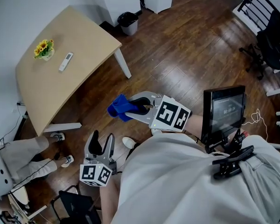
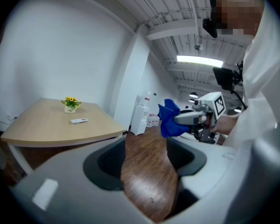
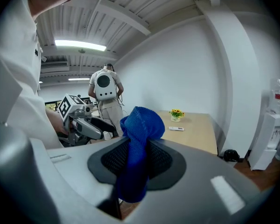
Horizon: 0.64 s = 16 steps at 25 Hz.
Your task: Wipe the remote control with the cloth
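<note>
A white remote control point(image 1: 66, 61) point(image 2: 79, 121) point(image 3: 176, 129) lies on a light wooden table point(image 1: 79, 69), next to a small pot of yellow flowers point(image 1: 44, 49). My right gripper point(image 1: 130, 107) is shut on a blue cloth point(image 1: 120, 107) point(image 3: 139, 149) point(image 2: 169, 118), held over the wooden floor well short of the table. My left gripper point(image 1: 101, 146) point(image 2: 144, 160) is open and holds nothing; it hangs lower, close to my body. Both grippers are far from the remote.
A black waste bin point(image 1: 128, 22) stands past the table's far corner. Another person point(image 3: 105, 97) stands to the left, their legs and shoes point(image 1: 37, 157) in the head view near the table's front leg. Black chairs point(image 1: 266, 36) are at the right. A white water dispenser point(image 2: 141, 113) stands at the back.
</note>
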Tool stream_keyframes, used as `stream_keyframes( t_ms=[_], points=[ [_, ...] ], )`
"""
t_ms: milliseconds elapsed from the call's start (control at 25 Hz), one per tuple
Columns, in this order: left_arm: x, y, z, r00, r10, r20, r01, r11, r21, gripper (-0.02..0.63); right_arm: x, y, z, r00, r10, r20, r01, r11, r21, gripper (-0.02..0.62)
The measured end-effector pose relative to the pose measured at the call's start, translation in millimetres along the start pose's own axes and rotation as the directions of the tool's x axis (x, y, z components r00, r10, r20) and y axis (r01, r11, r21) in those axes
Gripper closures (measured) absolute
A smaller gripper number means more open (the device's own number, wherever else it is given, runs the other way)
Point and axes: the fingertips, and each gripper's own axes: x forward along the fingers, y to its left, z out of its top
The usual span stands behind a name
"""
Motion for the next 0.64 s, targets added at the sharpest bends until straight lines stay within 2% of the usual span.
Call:
stream_keyframes(
  t_ms=[320,640],
  points=[
    [7,-20,-10,0.999,-0.04,-0.007,0.04,0.999,-0.02,0.305,-11,1,-12,1.0,0.01,0.021,-0.01,1.0,0.008,0.5],
    [22,-45,-10,0.991,-0.132,0.009,0.132,0.991,-0.038,0.305,-24,2,-18,0.999,-0.007,0.036,0.007,1.0,0.011,0.5]
  ],
)
